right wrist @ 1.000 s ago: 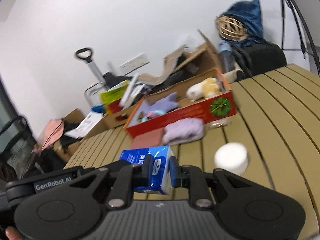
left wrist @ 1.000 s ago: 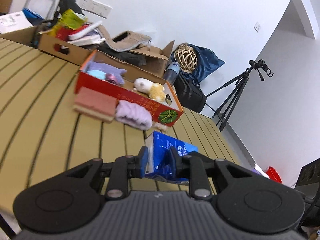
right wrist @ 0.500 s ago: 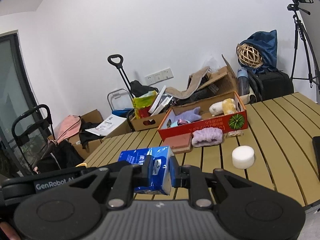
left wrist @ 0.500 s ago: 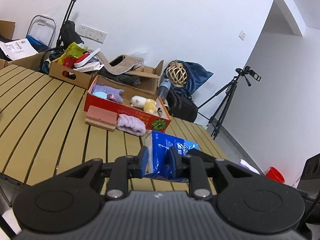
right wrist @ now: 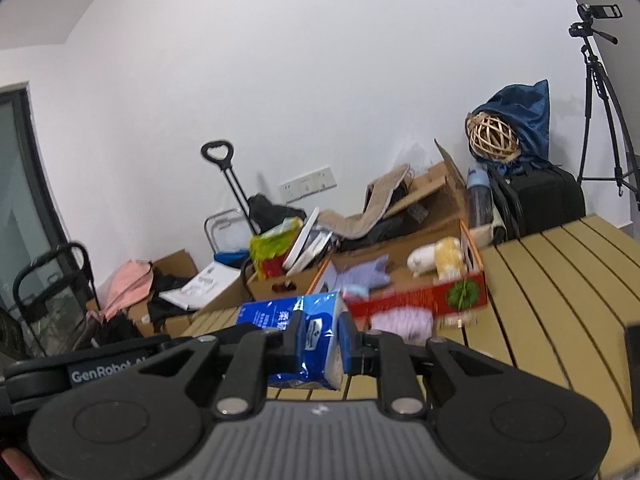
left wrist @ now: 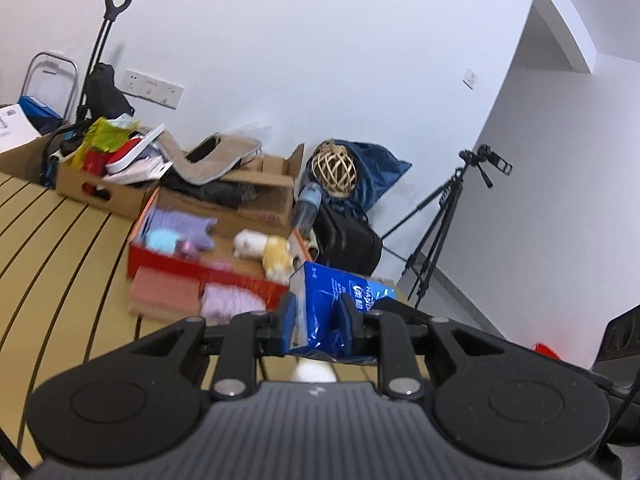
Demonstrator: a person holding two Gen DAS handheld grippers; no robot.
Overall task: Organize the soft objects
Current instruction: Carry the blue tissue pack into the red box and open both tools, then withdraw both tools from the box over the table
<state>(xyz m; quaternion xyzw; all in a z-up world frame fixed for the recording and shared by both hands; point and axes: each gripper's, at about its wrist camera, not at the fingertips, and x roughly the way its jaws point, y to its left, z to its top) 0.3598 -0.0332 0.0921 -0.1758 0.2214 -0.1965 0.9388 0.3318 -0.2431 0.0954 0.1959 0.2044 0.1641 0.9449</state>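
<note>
A blue plastic tissue pack (left wrist: 340, 292) hangs above the slatted table (left wrist: 60, 260), gripped at both ends. My left gripper (left wrist: 318, 320) is shut on one end, and my right gripper (right wrist: 320, 340) is shut on the other end of the pack (right wrist: 272, 316). Beyond it stands a red box (left wrist: 160, 258) holding a purple star plush (left wrist: 180, 224), a white plush (left wrist: 250, 242) and a yellow plush (left wrist: 276, 254). In front of the box lie a pink sponge (left wrist: 164, 294) and a lilac cloth (left wrist: 230, 302). A white roll (left wrist: 314, 372) peeks out under the left gripper.
Open cardboard boxes (left wrist: 100, 188) full of clutter line the table's far edge. Off the table stand a black bag (left wrist: 348, 240), a wicker ball (left wrist: 334, 172) on a blue sack, a tripod (left wrist: 444, 216) and a trolley handle (right wrist: 224, 164).
Both grippers have risen together with the tissue pack still pinched between them. The red box and cloths now sit lower and nearer in both views, which are blurred by motion.
</note>
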